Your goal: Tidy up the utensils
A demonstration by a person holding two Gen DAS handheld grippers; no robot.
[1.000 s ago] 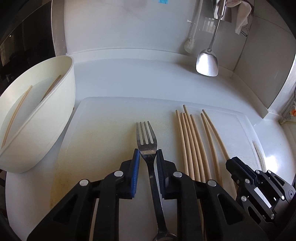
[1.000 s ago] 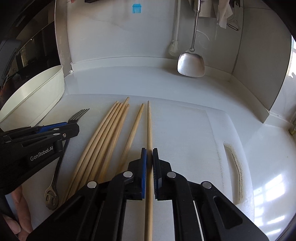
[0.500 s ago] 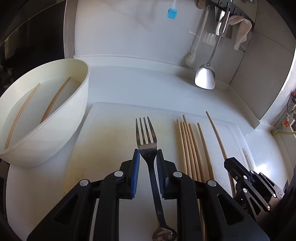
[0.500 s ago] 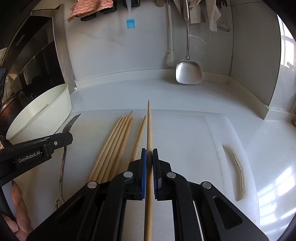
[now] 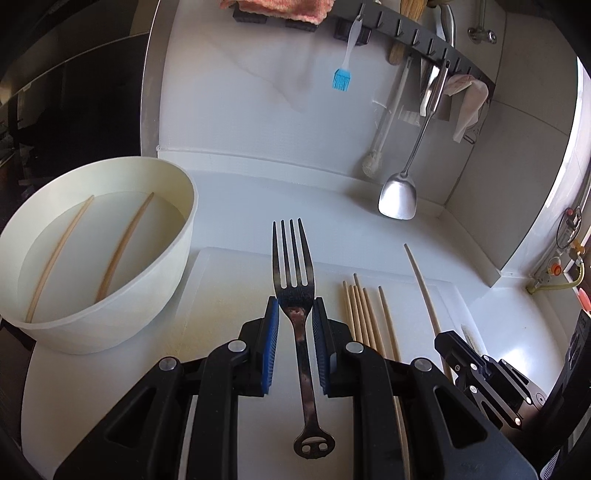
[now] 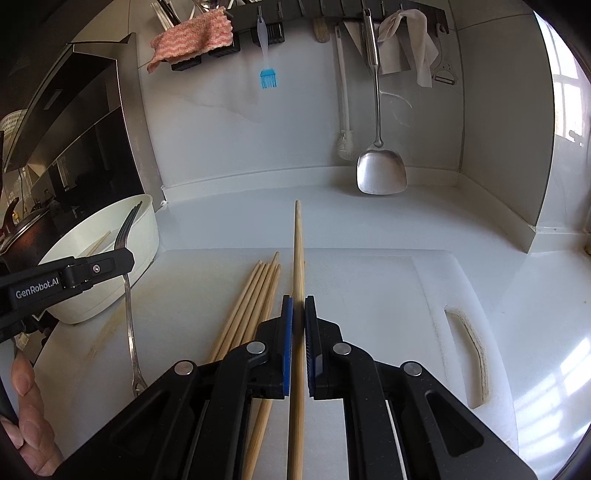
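My left gripper (image 5: 294, 308) is shut on a metal fork (image 5: 293, 258), held lifted above the white cutting board (image 5: 229, 288), tines pointing away. My right gripper (image 6: 298, 306) is shut on a single wooden chopstick (image 6: 298, 243), raised off the board with its tip pointing toward the back wall. Several more chopsticks (image 6: 255, 295) lie in a bundle on the board between the two grippers. A white bowl (image 5: 110, 306) stands to the left of the board with two chopsticks (image 5: 122, 240) inside it. From the right wrist view the left gripper (image 6: 125, 260) and fork (image 6: 127, 229) show at left.
A steel spatula (image 6: 380, 173), a white brush (image 6: 345, 147) and a blue silicone brush (image 6: 268, 77) hang on the back wall rail. A pink cloth (image 6: 192, 35) drapes over the rail. The board's handle slot (image 6: 469, 350) is at right. A person's fingers (image 6: 26, 413) hold the left gripper.
Both grippers rose off the board, the left with the fork and the right with one chopstick. Both views tilted up, showing more of the wall rail and the bowl's inside.
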